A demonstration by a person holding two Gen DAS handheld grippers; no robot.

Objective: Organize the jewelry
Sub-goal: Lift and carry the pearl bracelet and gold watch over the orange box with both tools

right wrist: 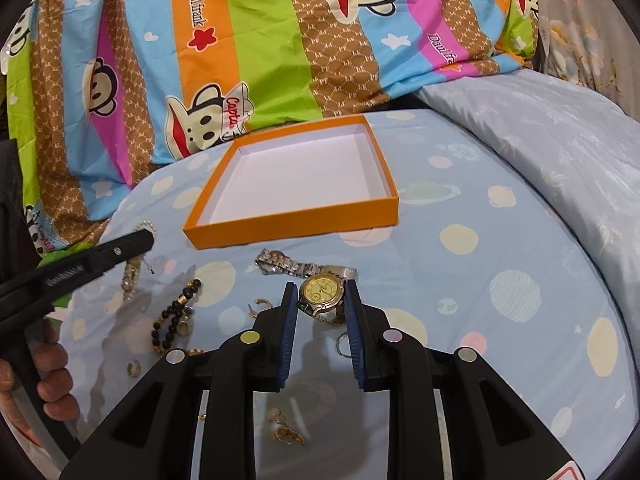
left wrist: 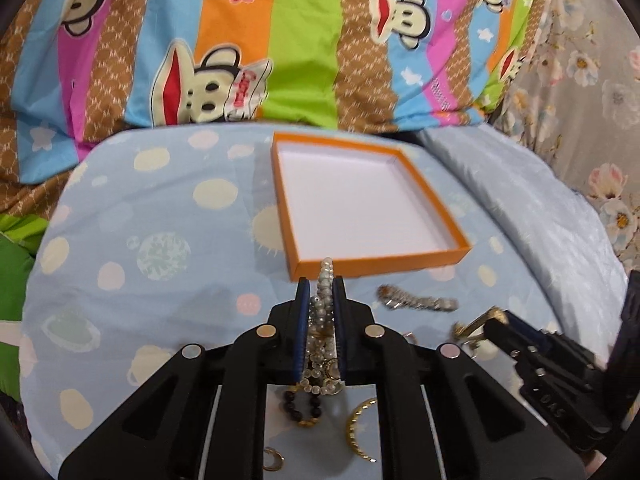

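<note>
My left gripper (left wrist: 321, 282) is shut on a white pearl strand (left wrist: 323, 312) that runs up between its pads. In the right wrist view that gripper (right wrist: 149, 236) hangs at the left above the cloth, with the pearls (right wrist: 131, 276) dangling below it. My right gripper (right wrist: 321, 294) is shut on a gold-faced watch (right wrist: 322, 289), whose metal band (right wrist: 280, 262) trails onto the cloth. An empty orange box (left wrist: 384, 265) with a white inside lies just beyond both grippers (right wrist: 296, 230).
Loose jewelry lies on the blue spotted cloth: a black bead bracelet (right wrist: 176, 316), gold earrings (right wrist: 286, 432) and a gold hoop (left wrist: 358, 428). A hand (right wrist: 48, 380) holds the left gripper. A striped cartoon blanket (right wrist: 240, 40) rises behind the box.
</note>
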